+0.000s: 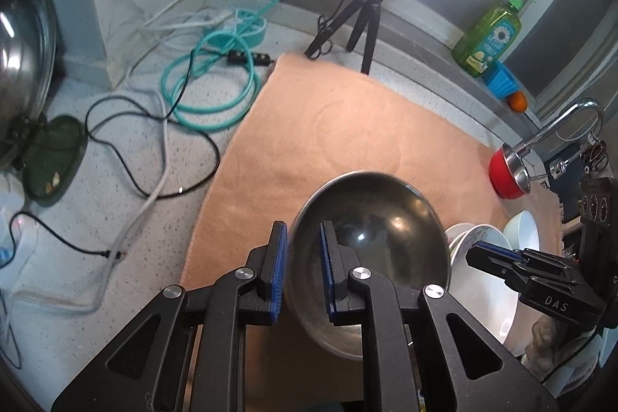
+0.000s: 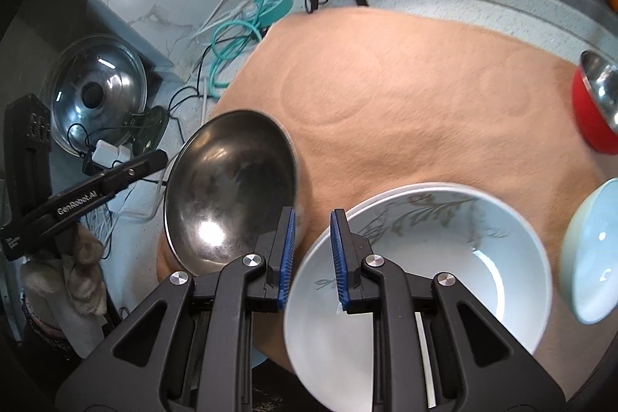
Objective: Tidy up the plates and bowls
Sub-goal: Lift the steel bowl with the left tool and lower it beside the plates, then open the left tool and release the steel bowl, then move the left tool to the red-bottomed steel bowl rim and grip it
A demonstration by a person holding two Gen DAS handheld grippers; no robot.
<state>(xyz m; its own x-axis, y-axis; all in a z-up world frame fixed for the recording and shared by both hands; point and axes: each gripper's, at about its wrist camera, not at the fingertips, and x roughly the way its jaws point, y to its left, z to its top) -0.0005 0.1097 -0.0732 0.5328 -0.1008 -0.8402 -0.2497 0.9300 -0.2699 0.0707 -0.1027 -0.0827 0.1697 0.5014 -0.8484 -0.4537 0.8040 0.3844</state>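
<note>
So my left gripper has its jaws clamped on the rim of the round stainless steel bowl, one blue pad outside the wall and one inside, and the bowl sits tilted over the peach-coloured towel mat. From my right-hand camera that same steel bowl shows tipped up on its edge at the mat's left side.

My right gripper has narrow jaws pinching the near rim of the big white ceramic bowl with the grey leaf pattern; left pad outside, right pad inside. That bowl is tilted too, over the mat.

Just right of it there's a pale blue ceramic bowl standing on its side, and farther back a red bowl with a steel lining near the mat's right edge.

Off the mat: a glass pot lid leaning against the wall, teal cable coiled on the counter, and a green dish soap bottle on the ledge.
</note>
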